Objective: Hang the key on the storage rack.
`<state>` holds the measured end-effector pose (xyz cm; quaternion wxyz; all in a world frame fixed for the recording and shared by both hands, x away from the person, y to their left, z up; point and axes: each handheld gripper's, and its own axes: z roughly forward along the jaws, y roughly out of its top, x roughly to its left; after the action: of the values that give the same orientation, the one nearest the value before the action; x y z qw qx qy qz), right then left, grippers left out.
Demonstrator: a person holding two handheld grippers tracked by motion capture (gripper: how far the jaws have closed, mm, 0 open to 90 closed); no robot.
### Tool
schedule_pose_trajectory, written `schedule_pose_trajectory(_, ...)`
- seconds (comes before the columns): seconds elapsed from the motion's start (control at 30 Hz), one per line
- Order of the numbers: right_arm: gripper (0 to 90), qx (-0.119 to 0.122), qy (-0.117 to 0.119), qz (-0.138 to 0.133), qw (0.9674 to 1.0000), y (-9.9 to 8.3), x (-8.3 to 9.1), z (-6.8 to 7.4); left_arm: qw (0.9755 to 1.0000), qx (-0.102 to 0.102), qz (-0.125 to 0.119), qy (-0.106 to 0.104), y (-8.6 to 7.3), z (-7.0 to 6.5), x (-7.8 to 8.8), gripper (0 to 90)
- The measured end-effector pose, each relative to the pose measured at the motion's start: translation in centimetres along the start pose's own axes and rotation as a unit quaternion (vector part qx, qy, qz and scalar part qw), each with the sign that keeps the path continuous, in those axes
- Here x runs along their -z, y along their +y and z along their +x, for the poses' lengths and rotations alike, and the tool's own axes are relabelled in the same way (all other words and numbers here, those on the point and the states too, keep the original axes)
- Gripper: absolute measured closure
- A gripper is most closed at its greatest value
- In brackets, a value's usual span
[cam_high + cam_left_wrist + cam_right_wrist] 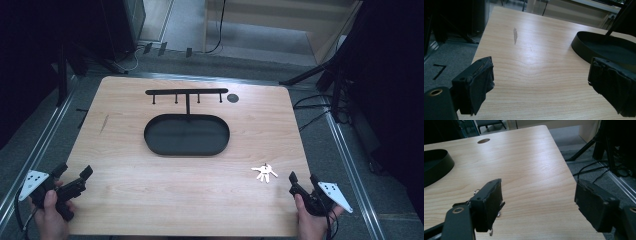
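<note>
White keys point(264, 172) lie bunched on the wooden bench point(125, 170), just ahead of my right hand-held gripper point(302, 181), jaws apart. My left hand-held gripper point(75, 173) is also spread. Its view shows the black oval tray point(584, 46); the right gripper view shows key tips point(499, 213) behind one jaw.

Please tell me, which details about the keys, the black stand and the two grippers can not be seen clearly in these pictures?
- Keys: too small in the high view to count; in the right gripper view the right gripper jaw hides most.
- Tray stand: hooks look empty but tiny in the high view; cut off by edges in both gripper views.
- Left gripper: jaw tips cut off in its own view.
</note>
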<state>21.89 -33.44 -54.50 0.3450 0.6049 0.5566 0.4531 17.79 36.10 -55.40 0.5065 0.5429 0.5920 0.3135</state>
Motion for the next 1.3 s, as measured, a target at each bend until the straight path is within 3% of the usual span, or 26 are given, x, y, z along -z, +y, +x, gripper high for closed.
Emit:
schedule_pose_trajectory(0.1, 22.2, 0.003, -0.005, 0.001, 1.0, 0.0, 0.0, 0.0, 1.0, 0.0, 0.0, 0.0, 0.0, 0.0, 0.0, 6.9)
schedule_pose_trajectory(0.23, 22.5, 0.024, -0.024, 0.019, 0.9993, 0.2, -0.2, 0.5, 1.0, 0.0, 0.0, 0.0, 0.0, 0.0, 0.0, 6.9)
schedule_pose_trajectory(0.33, 22.7, 0.023, -0.003, 0.036, 0.9991, 0.7, -0.5, 0.9, 1.0, 0.002, 0.001, 0.0, 0.0, 0.0, 0.0, 6.9)
schedule_pose_trajectory(0.57, 25.6, 0.04, -0.007, 0.075, 0.9963, 2.7, -1.1, 1.9, 1.0, 0.005, -0.001, -0.002, 0.0, 0.1, 0.1, 6.9)
schedule_pose_trajectory(0.63, 25.6, 0.047, 0.002, 0.087, 0.9951, 3.3, -1.4, 2.1, 1.0, 0.006, -0.001, -0.002, 0.0, 0.1, 0.1, 6.9)
schedule_pose_trajectory(0.67, 26.6, 0.058, 0.008, 0.111, 0.9921, 3.8, -2.0, 2.4, 1.0, 0.006, -0.001, -0.002, 0.0, 0.1, 0.1, 6.9)
schedule_pose_trajectory(0.7, 26.6, 0.058, 0.008, 0.111, 0.9921, 3.8, -2.0, 2.4, 1.0, 0.006, -0.001, -0.002, 0.0, 0.1, 0.1, 6.9)
schedule_pose_trajectory(0.73, 28.7, 0.077, 0.013, 0.135, 0.9877, 4.3, -2.8, 2.9, 1.0, 0.006, -0.001, -0.003, 0.0, 0.1, 0.1, 6.9)
schedule_pose_trajectory(0.77, 28.7, 0.077, 0.013, 0.135, 0.9877, 4.3, -2.8, 2.9, 1.0, 0.006, -0.001, -0.003, 0.0, 0.1, 0.1, 6.9)
schedule_pose_trajectory(0.8, 30.2, 0.092, 0.011, 0.16, 0.9827, 4.9, -3.5, 3.4, 1.0, 0.007, -0.001, -0.003, 0.0, 0.1, 0.1, 6.9)
schedule_pose_trajectory(0.83, 30.2, 0.092, 0.011, 0.16, 0.9827, 4.9, -3.5, 3.4, 1.0, 0.007, -0.001, -0.003, 0.0, 0.1, 0.1, 6.9)
schedule_pose_trajectory(0.87, 34.3, 0.098, 0.009, 0.182, 0.9785, 5.7, -4.2, 4.1, 1.0, 0.007, -0.001, -0.003, 0.0, 0.1, 0.0, 6.9)
schedule_pose_trajectory(0.9, 34.3, 0.098, 0.009, 0.182, 0.9785, 5.7, -4.2, 4.1, 1.0, 0.007, -0.001, -0.003, 0.0, 0.1, 0.0, 6.9)
schedule_pose_trajectory(0.93, 35.5, 0.108, 0.007, 0.208, 0.9723, 6.6, -5.1, 4.9, 1.0, 0.006, 0.001, -0.002, 0.0, 0.1, 0.0, 6.9)
schedule_pose_trajectory(0.97, 35.5, 0.108, 0.007, 0.208, 0.9723, 6.6, -5.1, 4.9, 1.0, 0.006, 0.001, -0.002, 0.0, 0.1, 0.0, 6.9)
schedule_pose_trajectory(1.0, 35.6, 0.113, 0.009, 0.243, 0.9634, 7.6, -6.0, 5.9, 1.0, 0.005, 0.0, -0.002, 0.0, 0.1, 0.0, 6.9)
schedule_pose_trajectory(1.03, 35.6, 0.113, 0.009, 0.243, 0.9634, 7.6, -6.0, 5.9, 1.0, 0.005, 0.0, -0.002, 0.0, 0.1, 0.0, 6.9)
schedule_pose_trajectory(1.07, 35.9, 0.121, 0.005, 0.284, 0.9512, 8.5, -7.0, 7.0, 1.0, 0.007, -0.001, -0.002, 0.0, 0.1, 0.0, 6.9)
schedule_pose_trajectory(1.1, 35.9, 0.121, 0.005, 0.284, 0.9512, 8.5, -7.0, 7.0, 1.0, 0.007, -0.001, -0.002, 0.0, 0.1, 0.0, 6.9)
schedule_pose_trajectory(1.13, 37.6, 0.122, 0.003, 0.327, 0.9372, 9.3, -8.0, 8.0, 1.0, 0.009, -0.002, -0.003, 0.0, 0.1, 0.0, 6.9)
schedule_pose_trajectory(1.17, 37.6, 0.122, 0.003, 0.327, 0.9372, 9.3, -8.0, 8.0, 1.0, 0.009, -0.002, -0.003, 0.0, 0.1, 0.0, 6.9)
schedule_pose_trajectory(1.2, 40.4, 0.127, -0.001, 0.372, 0.9197, 9.7, -8.7, 8.8, 1.0, 0.009, -0.002, -0.003, 0.0, 0.2, 0.1, 6.9)
schedule_pose_trajectory(1.23, 40.4, 0.127, -0.001, 0.372, 0.9197, 9.7, -8.7, 8.8, 1.0, 0.009, -0.002, -0.003, 0.0, 0.2, 0.1, 6.9)
schedule_pose_trajectory(1.27, 38.9, 0.124, -0.007, 0.42, 0.899, 9.7, -9.4, 9.6, 0.9999, 0.01, -0.002, -0.003, 0.0, 0.2, 0.1, 6.9)
schedule_pose_trajectory(1.3, 38.9, 0.124, -0.007, 0.42, 0.899, 9.7, -9.4, 9.6, 0.9999, 0.01, -0.002, -0.003, 0.0, 0.2, 0.1, 6.9)
